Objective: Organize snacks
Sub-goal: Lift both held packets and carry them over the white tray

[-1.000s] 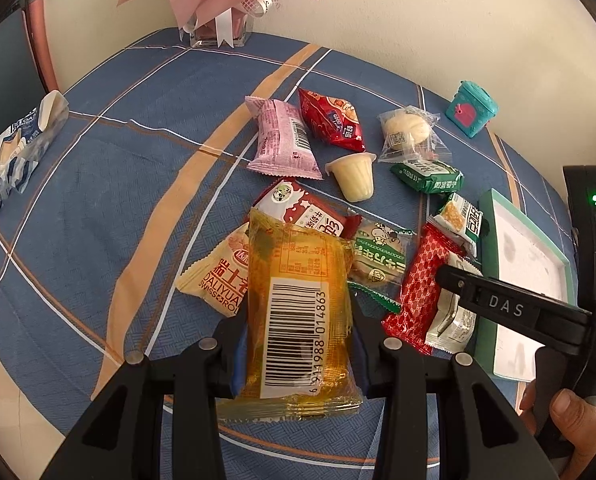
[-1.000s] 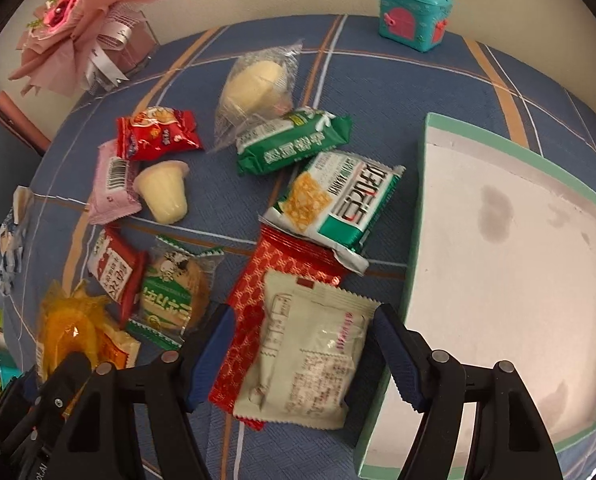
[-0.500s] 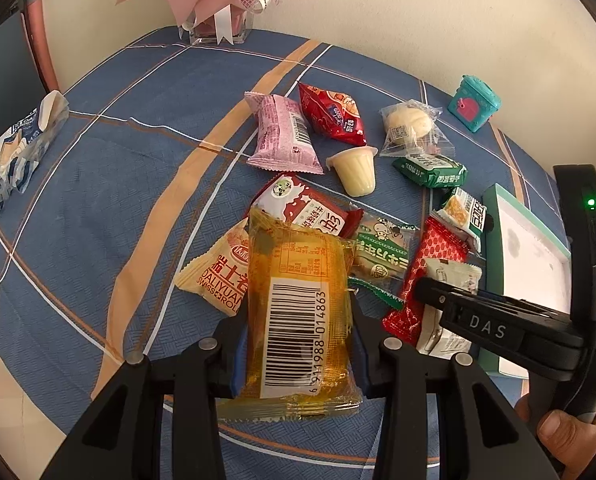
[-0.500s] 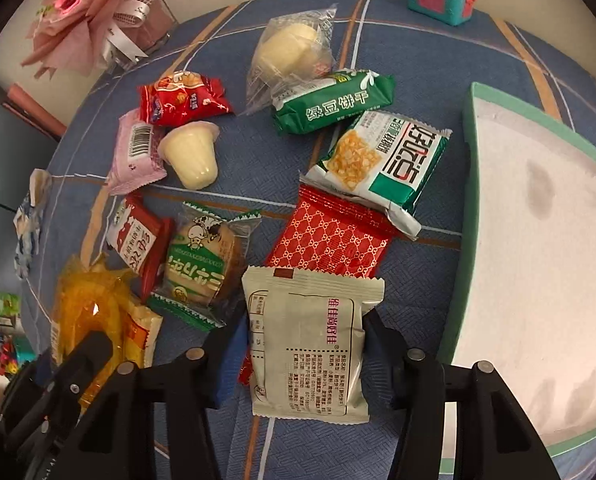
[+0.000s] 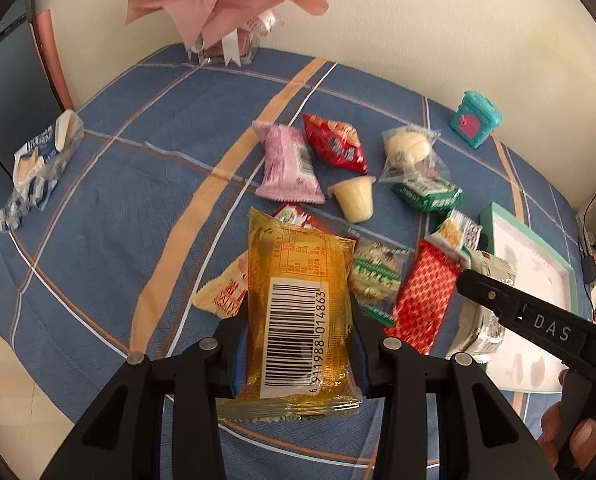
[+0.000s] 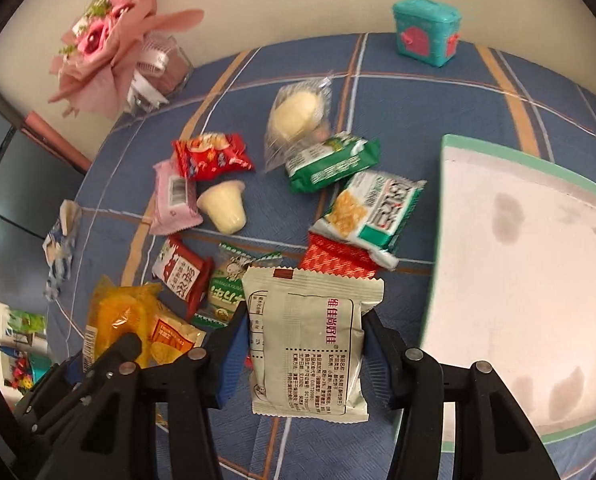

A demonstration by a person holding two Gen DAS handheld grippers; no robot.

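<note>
My left gripper (image 5: 298, 344) is shut on a yellow see-through packet (image 5: 298, 300) with a barcode label, held above the blue cloth. In the right wrist view my right gripper (image 6: 304, 344) is shut on a beige packet (image 6: 306, 340) with red print, lifted clear of the red patterned packet (image 6: 338, 260). The white tray (image 6: 498, 148) with a green rim lies just right of it. Loose snacks lie beyond: a green-and-white cracker packet (image 6: 374, 208), a green packet (image 6: 330, 164), a wrapped bun (image 6: 298, 116), a jelly cup (image 6: 226, 208), a pink packet (image 6: 174, 200).
A pink bouquet in a glass vase (image 5: 222, 12) stands at the far edge by the wall. A teal toy box (image 5: 476, 120) sits at the back right. A blue-and-white wrapper (image 5: 38, 160) lies at the table's left edge. A hand (image 5: 570, 440) holds the right gripper.
The right gripper's jaws closed on the beige packet and raised it off the red patterned packet. The left gripper kept its hold on the yellow packet and barely moved.
</note>
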